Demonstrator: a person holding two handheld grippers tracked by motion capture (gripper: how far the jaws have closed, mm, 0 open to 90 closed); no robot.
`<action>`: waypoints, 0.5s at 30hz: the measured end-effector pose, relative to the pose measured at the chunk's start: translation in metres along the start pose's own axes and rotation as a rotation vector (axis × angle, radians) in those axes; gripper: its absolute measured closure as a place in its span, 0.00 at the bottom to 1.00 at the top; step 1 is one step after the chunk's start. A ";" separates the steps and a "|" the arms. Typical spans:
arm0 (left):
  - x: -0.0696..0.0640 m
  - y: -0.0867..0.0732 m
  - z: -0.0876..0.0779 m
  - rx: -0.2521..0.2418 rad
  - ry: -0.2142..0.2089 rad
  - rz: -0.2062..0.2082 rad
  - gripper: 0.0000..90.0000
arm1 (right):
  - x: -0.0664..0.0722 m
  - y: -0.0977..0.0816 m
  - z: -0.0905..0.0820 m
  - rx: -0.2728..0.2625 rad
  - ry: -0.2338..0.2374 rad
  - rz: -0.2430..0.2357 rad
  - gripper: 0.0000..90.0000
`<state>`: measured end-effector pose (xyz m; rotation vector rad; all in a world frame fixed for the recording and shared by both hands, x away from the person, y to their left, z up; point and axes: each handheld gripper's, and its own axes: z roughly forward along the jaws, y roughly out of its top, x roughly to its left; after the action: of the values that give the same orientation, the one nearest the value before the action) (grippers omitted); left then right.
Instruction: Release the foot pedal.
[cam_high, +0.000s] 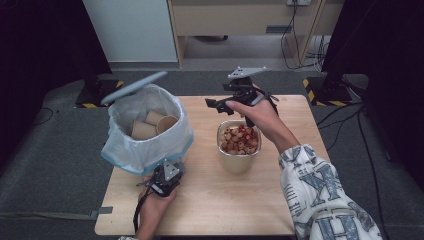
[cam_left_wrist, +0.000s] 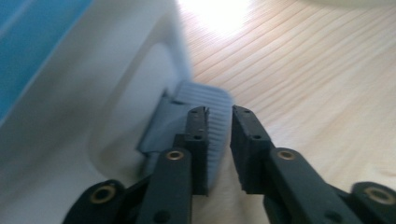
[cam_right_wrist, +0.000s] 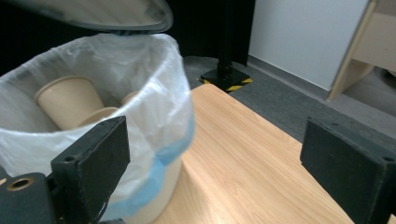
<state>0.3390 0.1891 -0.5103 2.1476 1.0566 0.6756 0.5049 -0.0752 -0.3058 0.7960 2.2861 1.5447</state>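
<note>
Pedal bin (cam_high: 145, 132), white, lined with a clear-and-blue bag, is standing at the left side of the wooden table (cam_high: 210, 200), lid (cam_high: 134, 86) tilted up and open. Paper cups (cam_high: 152, 125) are lying inside the bag; the right gripper view is showing them too, under the raised lid (cam_right_wrist: 107, 14).

Left gripper (cam_high: 165, 181) is sitting low at the near foot of the bin, held by the left hand (cam_high: 152, 210). In the left gripper view its jaws are pointing at the grey ribbed pedal (cam_left_wrist: 205, 100) at the bin's base. The left jaw is lying over the pedal's surface; the right jaw is over bare wood just beside it. Jaws are standing slightly apart, a narrow gap between them, nothing clamped.

Right gripper (cam_high: 220, 104) is hovering above the table's far side, just beyond a bowl of red-and-pale food pieces (cam_high: 239, 140), which is sitting below and near the right hand (cam_high: 260, 117). Its jaws are standing wide apart and empty, facing the bin (cam_right_wrist: 84, 116), with bare table between them.
</note>
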 end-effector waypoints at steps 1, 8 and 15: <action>-0.003 0.001 -0.003 -0.016 -0.003 0.003 0.79 | -0.003 -0.002 -0.003 -0.001 -0.007 0.005 0.10; -0.009 0.003 -0.012 -0.071 -0.031 -0.023 0.64 | -0.020 -0.012 -0.021 0.000 -0.054 0.027 0.10; -0.010 0.003 -0.010 -0.066 -0.062 -0.040 0.51 | -0.032 -0.022 -0.035 -0.002 -0.088 0.047 0.09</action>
<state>0.3283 0.1828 -0.5030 2.0723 1.0278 0.6133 0.5065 -0.1266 -0.3141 0.9055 2.2183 1.4999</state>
